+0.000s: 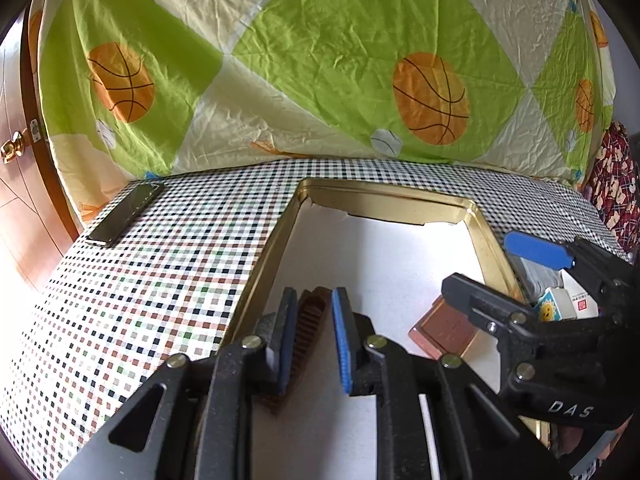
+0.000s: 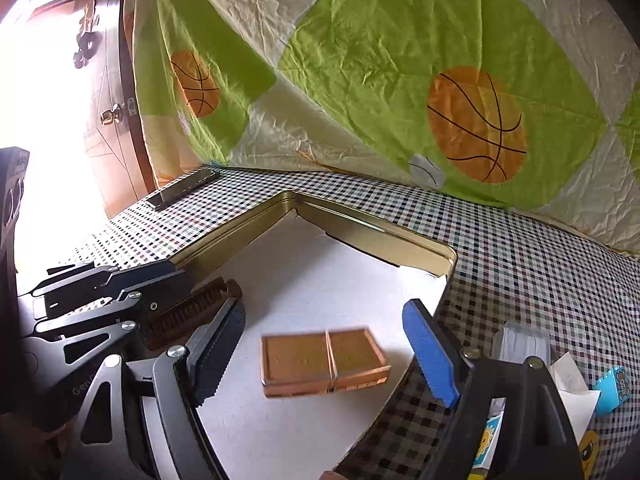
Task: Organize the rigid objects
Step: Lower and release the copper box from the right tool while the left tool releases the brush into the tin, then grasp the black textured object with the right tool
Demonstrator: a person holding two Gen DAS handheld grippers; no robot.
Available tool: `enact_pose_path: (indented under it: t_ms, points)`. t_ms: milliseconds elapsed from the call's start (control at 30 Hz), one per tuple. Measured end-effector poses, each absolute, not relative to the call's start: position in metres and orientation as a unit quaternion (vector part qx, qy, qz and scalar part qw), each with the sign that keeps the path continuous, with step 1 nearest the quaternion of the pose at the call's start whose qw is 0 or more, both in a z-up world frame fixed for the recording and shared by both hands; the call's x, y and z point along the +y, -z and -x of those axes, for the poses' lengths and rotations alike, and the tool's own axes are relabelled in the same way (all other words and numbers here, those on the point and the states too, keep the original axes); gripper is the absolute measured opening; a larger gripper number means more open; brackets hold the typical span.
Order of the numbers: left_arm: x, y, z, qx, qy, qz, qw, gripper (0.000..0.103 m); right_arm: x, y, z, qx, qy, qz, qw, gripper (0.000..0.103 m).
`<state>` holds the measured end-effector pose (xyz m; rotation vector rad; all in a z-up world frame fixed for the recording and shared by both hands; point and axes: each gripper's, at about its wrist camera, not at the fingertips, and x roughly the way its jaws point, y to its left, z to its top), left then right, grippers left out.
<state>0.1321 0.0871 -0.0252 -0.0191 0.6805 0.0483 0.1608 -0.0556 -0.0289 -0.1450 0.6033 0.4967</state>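
Note:
A gold tin [image 1: 384, 190] lined with white paper lies open on the checked tablecloth. A brown comb [image 1: 308, 316] stands on edge inside it at the left. My left gripper [image 1: 314, 294] is around the comb: the comb leans on the left pad, a gap shows at the right pad, so the jaws are open. A copper-coloured flat box [image 2: 324, 364] lies on the paper at the tin's right side. My right gripper [image 2: 324, 312] stands wide open over the box without touching it, its blue finger [image 2: 432, 356] above the tin's right rim [image 2: 448, 264].
A black phone [image 1: 124, 216] lies at the far left of the table. Small cartons and packets [image 2: 528, 348] crowd the cloth right of the tin. A basketball-print quilt [image 1: 320, 60] rises behind the table, and a wooden door [image 1: 16, 152] is at the left.

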Motion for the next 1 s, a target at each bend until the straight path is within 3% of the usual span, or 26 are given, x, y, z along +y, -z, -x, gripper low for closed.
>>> enact_pose_path:
  t_ms: [100, 200, 467, 833, 900, 967, 1000]
  points:
    - [0.087, 0.02, -0.122, 0.309, -0.051, 0.005, 0.95, 0.074, -0.065, 0.022, -0.15, 0.277, -0.236, 0.062, 0.929, 0.083]
    - [0.087, 0.018, -0.108, 0.292, -0.043, 0.024, 0.955, 0.091, -0.079, 0.014, -0.133, 0.256, -0.232, 0.062, 0.936, 0.084]
    - [0.062, 0.021, -0.065, 0.247, -0.036, 0.036, 0.968, 0.096, -0.173, 0.004, -0.08, 0.206, -0.194, 0.033, 0.959, 0.084]
    - [-0.006, 0.03, -0.053, 0.249, 0.028, 0.014, 0.968, 0.097, -0.235, 0.031, -0.06, 0.241, -0.153, 0.032, 0.958, 0.083]
    - [-0.014, 0.031, -0.051, 0.249, 0.033, 0.006, 0.968, 0.097, -0.23, 0.037, -0.063, 0.255, -0.157, 0.041, 0.953, 0.077]
    - [-0.019, 0.032, -0.05, 0.249, 0.037, 0.004, 0.968, 0.097, -0.227, 0.043, -0.066, 0.268, -0.16, 0.05, 0.949, 0.064]
    - [-0.021, 0.032, -0.05, 0.25, 0.039, 0.003, 0.967, 0.097, -0.226, 0.046, -0.067, 0.274, -0.162, 0.054, 0.946, 0.063]
